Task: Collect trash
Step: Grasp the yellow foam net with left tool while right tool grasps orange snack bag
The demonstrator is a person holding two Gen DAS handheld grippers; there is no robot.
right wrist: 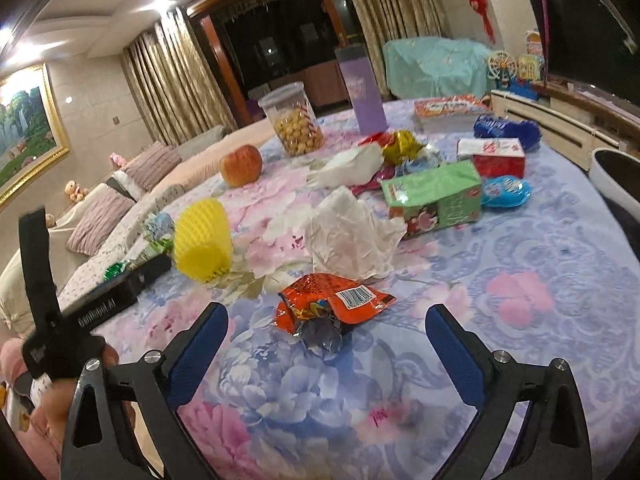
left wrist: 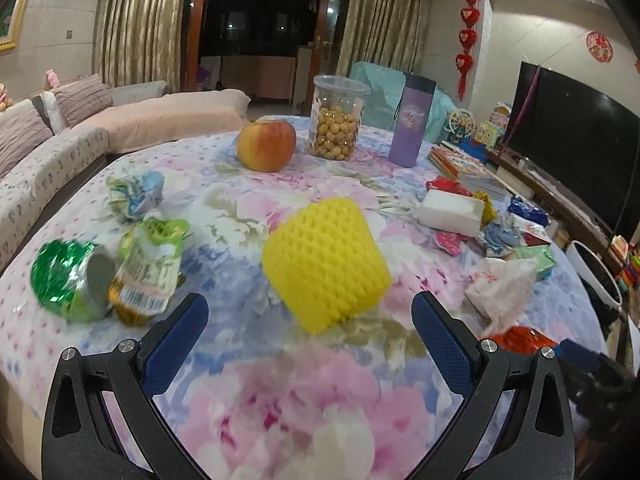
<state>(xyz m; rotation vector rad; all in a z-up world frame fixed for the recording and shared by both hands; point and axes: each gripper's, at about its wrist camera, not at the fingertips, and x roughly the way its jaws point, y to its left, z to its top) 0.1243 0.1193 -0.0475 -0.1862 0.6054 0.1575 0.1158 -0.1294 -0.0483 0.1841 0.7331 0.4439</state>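
My left gripper point(left wrist: 310, 320) is open and empty, just short of a yellow foam fruit net point(left wrist: 326, 262) on the flowered tablecloth. Green wrappers point(left wrist: 72, 280) and a crumpled green-white packet point(left wrist: 150, 264) lie to its left. My right gripper point(right wrist: 326, 330) is open and empty, its jaws either side of a torn orange snack wrapper point(right wrist: 334, 302). Crumpled white paper point(right wrist: 352, 236) lies just beyond it. The yellow net also shows in the right wrist view point(right wrist: 204, 236), with the left gripper's body point(right wrist: 100, 304) beside it.
An apple point(left wrist: 266, 144), a jar of snacks point(left wrist: 336, 120) and a purple box point(left wrist: 412, 120) stand at the back. A green tissue pack point(right wrist: 432, 198), a red-white box point(right wrist: 492, 156), blue wrappers point(right wrist: 506, 192) and books point(right wrist: 448, 112) lie right. A white bin point(right wrist: 616, 176) stands beyond the table edge.
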